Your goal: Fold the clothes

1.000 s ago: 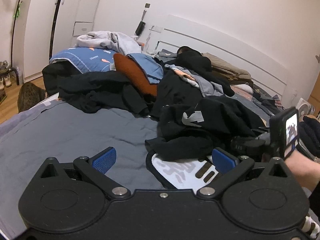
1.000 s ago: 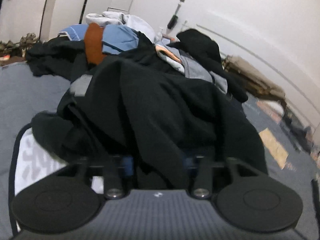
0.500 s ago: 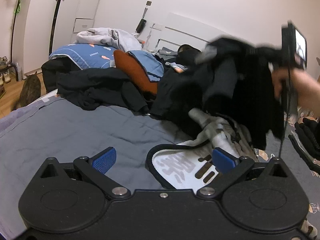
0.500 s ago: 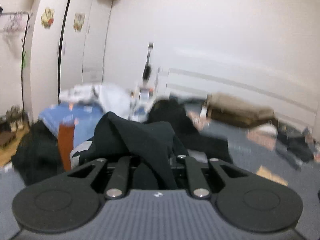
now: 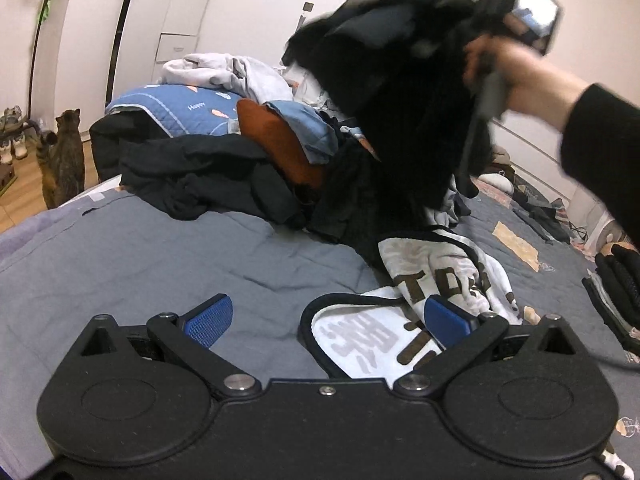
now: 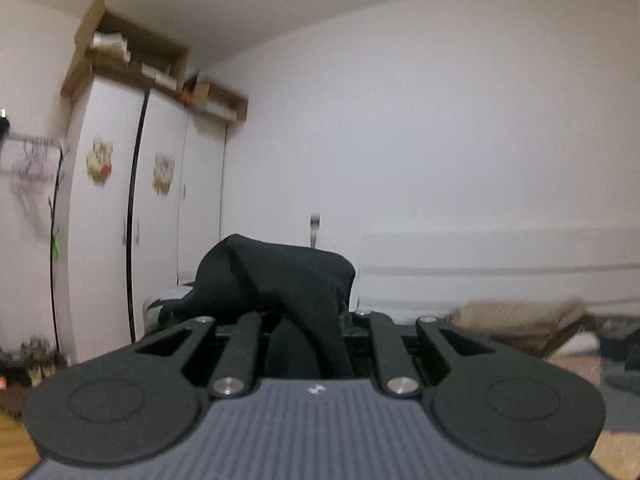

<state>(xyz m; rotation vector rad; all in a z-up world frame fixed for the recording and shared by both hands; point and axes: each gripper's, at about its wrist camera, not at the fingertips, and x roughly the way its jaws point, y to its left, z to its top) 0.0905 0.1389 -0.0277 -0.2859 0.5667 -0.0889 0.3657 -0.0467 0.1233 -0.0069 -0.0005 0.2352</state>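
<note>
Black garment point(image 6: 288, 280) in raised right gripper point(image 6: 308, 328), clamped.

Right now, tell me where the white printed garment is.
In the left wrist view, the white printed garment lies on the grey bedspread, low and right of centre, under the right fingertip of the open left gripper.

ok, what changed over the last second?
The right gripper, shut on the black garment, has lifted it off the pile and high above the bed. That uncovered more of the white printed garment. The cat came into view by the bed. The left gripper stayed open and low, and the rest of the pile is unchanged.
</note>
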